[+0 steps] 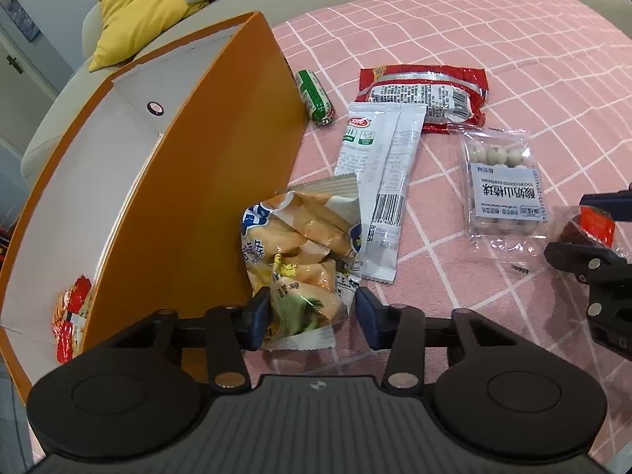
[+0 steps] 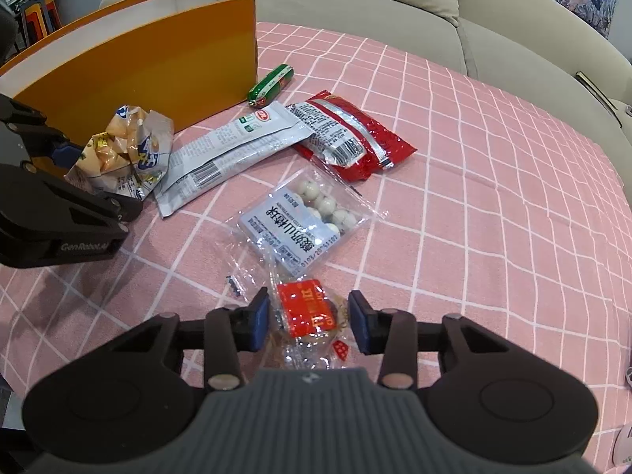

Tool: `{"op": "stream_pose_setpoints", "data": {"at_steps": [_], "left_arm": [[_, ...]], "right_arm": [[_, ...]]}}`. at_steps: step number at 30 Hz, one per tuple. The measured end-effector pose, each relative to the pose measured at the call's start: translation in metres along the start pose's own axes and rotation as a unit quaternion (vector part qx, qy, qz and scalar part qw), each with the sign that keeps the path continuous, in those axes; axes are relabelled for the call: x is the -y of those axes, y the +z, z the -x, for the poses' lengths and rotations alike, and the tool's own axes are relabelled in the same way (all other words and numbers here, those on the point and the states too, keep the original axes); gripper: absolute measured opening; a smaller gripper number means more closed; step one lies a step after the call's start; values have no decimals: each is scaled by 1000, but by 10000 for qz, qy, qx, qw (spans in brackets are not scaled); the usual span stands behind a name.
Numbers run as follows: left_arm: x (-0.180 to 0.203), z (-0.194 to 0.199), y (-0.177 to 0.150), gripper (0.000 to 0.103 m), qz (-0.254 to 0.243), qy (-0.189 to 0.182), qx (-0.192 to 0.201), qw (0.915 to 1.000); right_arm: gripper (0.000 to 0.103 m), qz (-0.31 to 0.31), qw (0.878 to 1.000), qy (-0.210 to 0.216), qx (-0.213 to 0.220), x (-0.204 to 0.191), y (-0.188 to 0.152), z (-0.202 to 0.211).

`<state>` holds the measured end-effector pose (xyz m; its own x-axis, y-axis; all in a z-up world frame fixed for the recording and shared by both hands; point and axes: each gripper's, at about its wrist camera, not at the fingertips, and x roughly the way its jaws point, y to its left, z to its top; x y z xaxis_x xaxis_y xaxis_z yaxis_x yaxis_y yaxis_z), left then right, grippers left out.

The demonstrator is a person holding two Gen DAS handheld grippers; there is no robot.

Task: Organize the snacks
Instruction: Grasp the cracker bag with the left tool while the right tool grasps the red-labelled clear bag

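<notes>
A crumpled yellow-and-blue plastic snack bag (image 1: pixel 304 252) leans against the tall orange cardboard box (image 1: pixel 221 181), beside a long white sachet (image 1: pixel 375 193) that overlaps a red foil packet (image 1: pixel 426 91). A green sausage stick (image 1: pixel 315 94), a clear bag of white balls (image 1: pixel 499 185) and a small red-labelled clear packet (image 2: pixel 308 312) lie on the pink checked cloth (image 2: pixel 493 197).

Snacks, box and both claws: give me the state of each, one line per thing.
Orange box: open on top, upright, one red packet inside.
Yellow crinkly bag: crumpled, between the left claw pads.
Red-label packet: sealed, between the right claw pads.
White-ball pack: sealed, flat on the cloth.
White sachet: sealed, flat.
Red bag: sealed, back side up.
Green sausage: lying beside the box.
</notes>
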<state>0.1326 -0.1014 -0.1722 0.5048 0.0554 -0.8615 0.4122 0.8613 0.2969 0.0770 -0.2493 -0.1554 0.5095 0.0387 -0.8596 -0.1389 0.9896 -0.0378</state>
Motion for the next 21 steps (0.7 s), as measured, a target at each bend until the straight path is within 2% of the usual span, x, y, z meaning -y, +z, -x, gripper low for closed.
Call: {"op": "stream_pose_setpoints", "data": {"at_steps": [8, 15, 21], "left_arm": [[-3, 13, -5, 38, 295, -319, 102, 9990], [0, 33, -10, 36, 475, -537, 167, 9973], [-7, 46, -17, 36, 855, -904, 121, 9922]], "right_arm": [[35, -52, 10000, 48, -46, 1, -2, 4], [33, -150, 9998, 80, -63, -1, -5, 12], [33, -300, 9994, 159, 9, -2, -7, 24]]}}
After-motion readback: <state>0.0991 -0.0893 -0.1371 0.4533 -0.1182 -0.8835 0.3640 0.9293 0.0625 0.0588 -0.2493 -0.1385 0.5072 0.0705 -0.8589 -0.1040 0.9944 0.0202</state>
